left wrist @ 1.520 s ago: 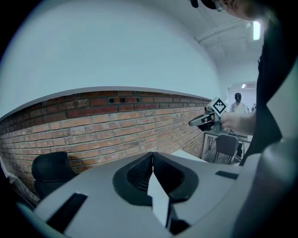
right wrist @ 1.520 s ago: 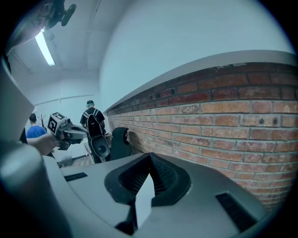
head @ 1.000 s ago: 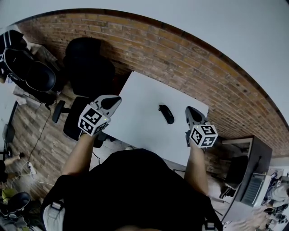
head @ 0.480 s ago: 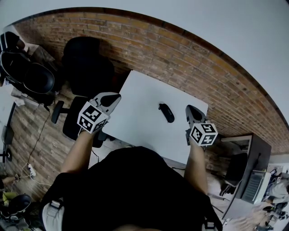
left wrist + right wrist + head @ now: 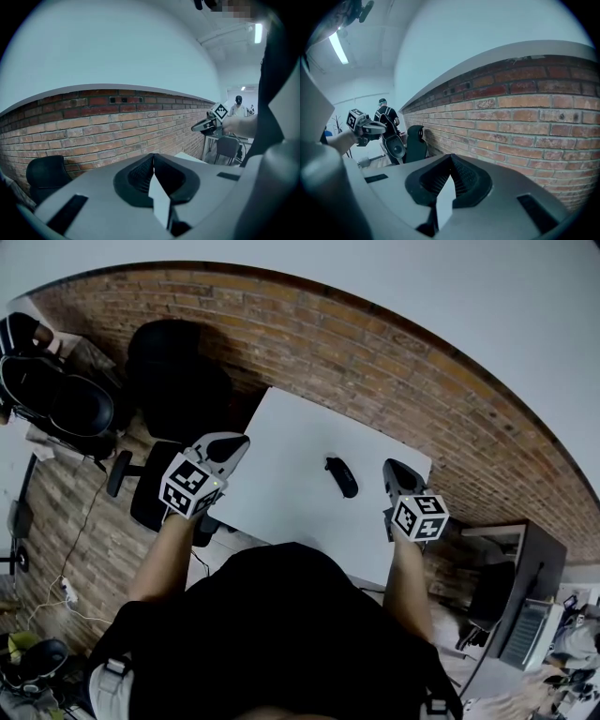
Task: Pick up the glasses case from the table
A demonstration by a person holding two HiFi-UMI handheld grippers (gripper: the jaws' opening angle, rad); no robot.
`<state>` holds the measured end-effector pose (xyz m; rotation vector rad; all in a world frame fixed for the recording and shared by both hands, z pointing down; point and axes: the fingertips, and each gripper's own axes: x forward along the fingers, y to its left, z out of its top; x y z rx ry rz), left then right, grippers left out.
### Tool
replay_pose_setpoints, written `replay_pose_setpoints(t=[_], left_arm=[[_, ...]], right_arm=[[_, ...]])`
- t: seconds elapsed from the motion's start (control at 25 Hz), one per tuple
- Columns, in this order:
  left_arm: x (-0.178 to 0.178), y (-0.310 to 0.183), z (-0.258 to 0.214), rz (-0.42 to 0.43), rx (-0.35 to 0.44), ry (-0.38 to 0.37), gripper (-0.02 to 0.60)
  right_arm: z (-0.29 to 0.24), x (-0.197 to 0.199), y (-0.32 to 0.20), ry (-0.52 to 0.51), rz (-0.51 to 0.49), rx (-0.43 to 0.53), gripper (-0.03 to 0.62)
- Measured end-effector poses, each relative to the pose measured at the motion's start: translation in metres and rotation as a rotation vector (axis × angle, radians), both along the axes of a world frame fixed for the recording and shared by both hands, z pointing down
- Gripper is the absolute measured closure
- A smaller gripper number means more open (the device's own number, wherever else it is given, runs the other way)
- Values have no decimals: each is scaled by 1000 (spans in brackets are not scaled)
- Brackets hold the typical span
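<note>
The black glasses case [image 5: 341,476] lies on the white table [image 5: 281,493], right of its middle. My left gripper [image 5: 238,442] hovers over the table's left edge, well left of the case, with its jaws shut and nothing between them [image 5: 153,157]. My right gripper [image 5: 393,468] hangs near the table's right edge, a short way right of the case, also shut and empty [image 5: 451,157]. Neither touches the case. Each gripper view looks over the table at the brick wall and does not show the case. The right gripper [image 5: 206,125] shows in the left gripper view, and the left gripper [image 5: 369,126] in the right one.
A brick wall [image 5: 394,362] runs behind the table. A black office chair [image 5: 183,381] stands at the table's left end, with more chairs [image 5: 56,399] farther left. A dark cabinet [image 5: 525,596] stands to the right. A person [image 5: 386,114] stands in the distance.
Both grippers have drifted only slightly, the right one a little left toward the case. Both stay shut. The case lies where it did.
</note>
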<state>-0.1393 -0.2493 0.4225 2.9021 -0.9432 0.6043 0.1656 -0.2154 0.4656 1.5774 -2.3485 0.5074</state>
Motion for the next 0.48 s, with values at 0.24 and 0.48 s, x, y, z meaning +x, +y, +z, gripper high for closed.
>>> replay_pose_setpoints(t=[0.24, 0.48], left_arm=[[12, -12, 0, -15, -4, -2, 571], [22, -17, 5, -25, -18, -14, 571]], right_arm=[[10, 10, -15, -8, -17, -17, 577], [17, 21, -27, -34, -32, -19, 577]])
